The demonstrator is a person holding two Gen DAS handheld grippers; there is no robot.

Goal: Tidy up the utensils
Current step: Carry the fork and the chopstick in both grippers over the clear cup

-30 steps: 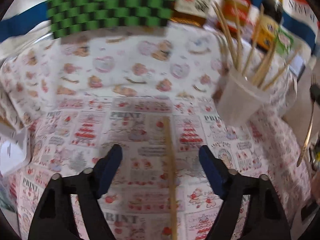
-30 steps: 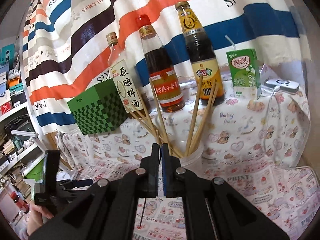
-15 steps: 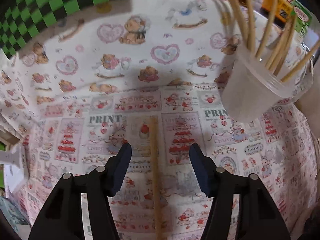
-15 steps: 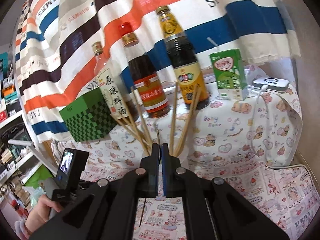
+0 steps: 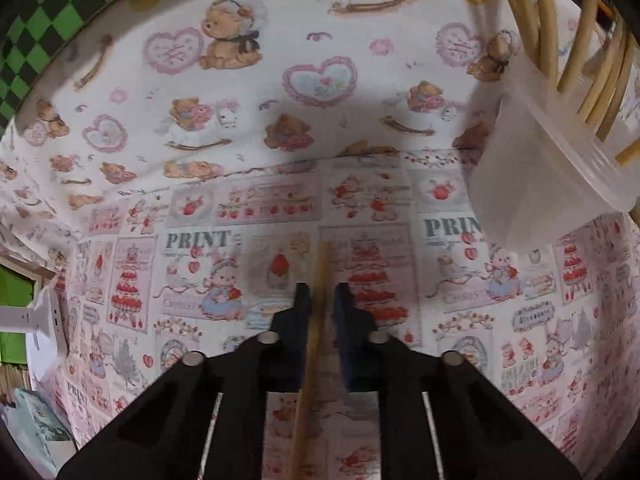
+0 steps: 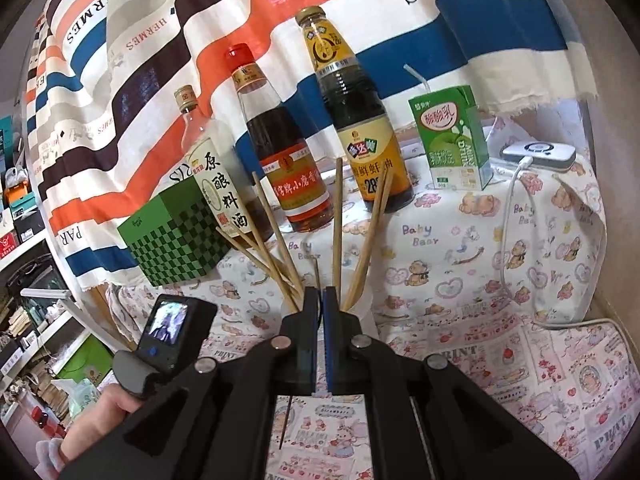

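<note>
A single wooden chopstick (image 5: 322, 264) lies on the printed tablecloth (image 5: 200, 128), running away from me. My left gripper (image 5: 320, 296) points steeply down over it; its jaws are closing, with the blue pads tight against both sides of the chopstick. To the upper right stands a translucent plastic cup (image 5: 532, 184) holding several chopsticks (image 5: 544, 20). My right gripper (image 6: 321, 296) is held nearly level in front of that cup (image 6: 367, 312), shut on a thin dark stick (image 6: 285, 424) that pokes out above and below the jaws. Several chopsticks (image 6: 338, 220) fan out behind it.
A green checkered box (image 6: 176, 240), three sauce bottles (image 6: 288, 152) and a green drink carton (image 6: 452, 140) line the back of the table. A white device (image 6: 540, 154) with a cable sits at the far right. A hand (image 6: 100, 412) holds the left gripper's handle at the lower left.
The left gripper moved forward, tilted down over the lone chopstick and closed from wide open onto it. The right gripper stayed shut and almost still.
</note>
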